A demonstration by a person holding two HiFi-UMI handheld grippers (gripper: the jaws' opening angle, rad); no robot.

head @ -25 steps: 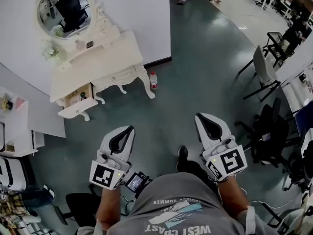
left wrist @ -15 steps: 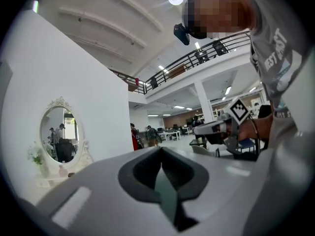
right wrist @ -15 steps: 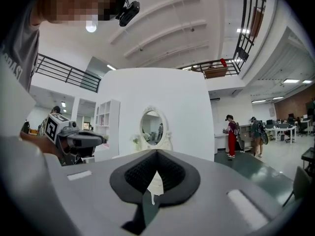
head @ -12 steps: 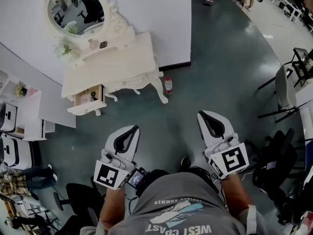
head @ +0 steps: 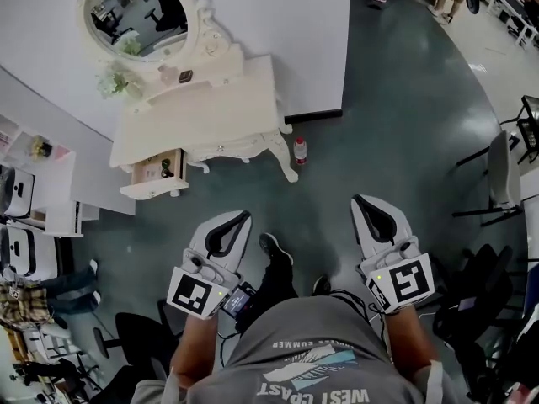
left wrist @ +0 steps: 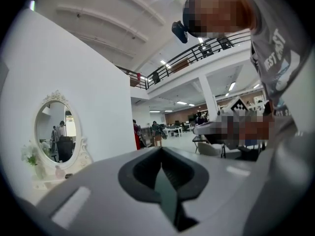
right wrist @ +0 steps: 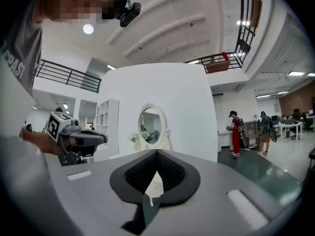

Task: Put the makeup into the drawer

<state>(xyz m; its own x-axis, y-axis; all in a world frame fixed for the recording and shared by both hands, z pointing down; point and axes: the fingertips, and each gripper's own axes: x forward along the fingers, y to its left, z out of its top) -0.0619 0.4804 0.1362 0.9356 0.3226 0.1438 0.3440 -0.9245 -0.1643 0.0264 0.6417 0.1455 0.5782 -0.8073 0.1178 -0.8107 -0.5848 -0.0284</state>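
Note:
A white dressing table [head: 219, 112] with an oval mirror [head: 143, 11] stands against the white partition, ahead and to my left. Its small left drawer [head: 154, 175] is pulled open, with small items inside that I cannot make out. A small dark item [head: 185, 76] and flowers [head: 118, 82] sit on the shelf under the mirror. My left gripper [head: 240, 217] and right gripper [head: 364, 200] are held out level over the floor, well short of the table, both shut and empty. The right gripper view shows the mirror [right wrist: 150, 124] beyond the closed jaws, and the left gripper view shows the mirror [left wrist: 54, 136] off to the left.
A plastic bottle [head: 301, 150] stands on the floor by the table's right leg. White shelf units [head: 38, 204] line the left side. Chairs [head: 505, 167] stand at the right and a black chair [head: 135, 343] at the lower left. People stand far off [right wrist: 236, 132].
Both grippers have come forward towards the dressing table, which now sits closer and further right in the head view. A shoe now shows between the grippers.

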